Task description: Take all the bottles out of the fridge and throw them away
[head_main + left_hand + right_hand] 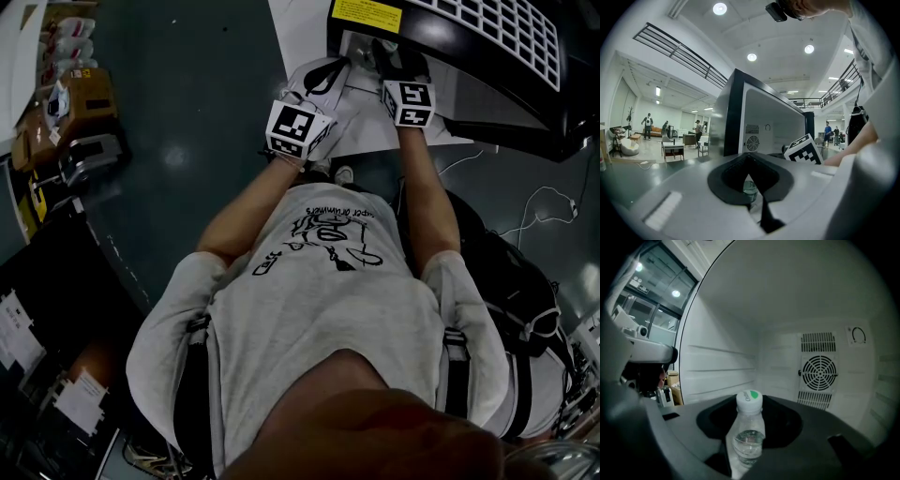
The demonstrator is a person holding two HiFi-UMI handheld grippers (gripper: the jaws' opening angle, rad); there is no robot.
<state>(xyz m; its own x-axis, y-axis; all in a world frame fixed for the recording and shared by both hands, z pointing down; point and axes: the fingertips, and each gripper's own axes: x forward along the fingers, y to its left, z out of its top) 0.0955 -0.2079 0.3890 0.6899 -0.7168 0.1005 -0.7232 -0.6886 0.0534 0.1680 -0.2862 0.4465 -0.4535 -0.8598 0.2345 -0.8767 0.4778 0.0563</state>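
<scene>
Dark housing of the right gripper (746, 461) fills the bottom of its own view. Its jaws stand wide apart, with a clear bottle (749, 439) upright between them at lower centre. The pads do not seem to press on it. The wide spread probably leaves room to slip round the body under the white and green cap (749, 401) before closing. Beyond the bottle are the pale ribbed walls of the fridge (717, 371), with a round fan grille (819, 372) at right. So the bottle is inside the fridge, not yet taken out.

In the left gripper view, the left gripper (753, 199) sits outside, facing the fridge opening at centre frame. Its jaws look close together, and a small clear thing (749, 187) shows in the gap. Whether they grip it is not clear. It likely hangs back so the right arm has the opening to itself. In the head view, both grippers reach toward the fridge at upper right.
</scene>
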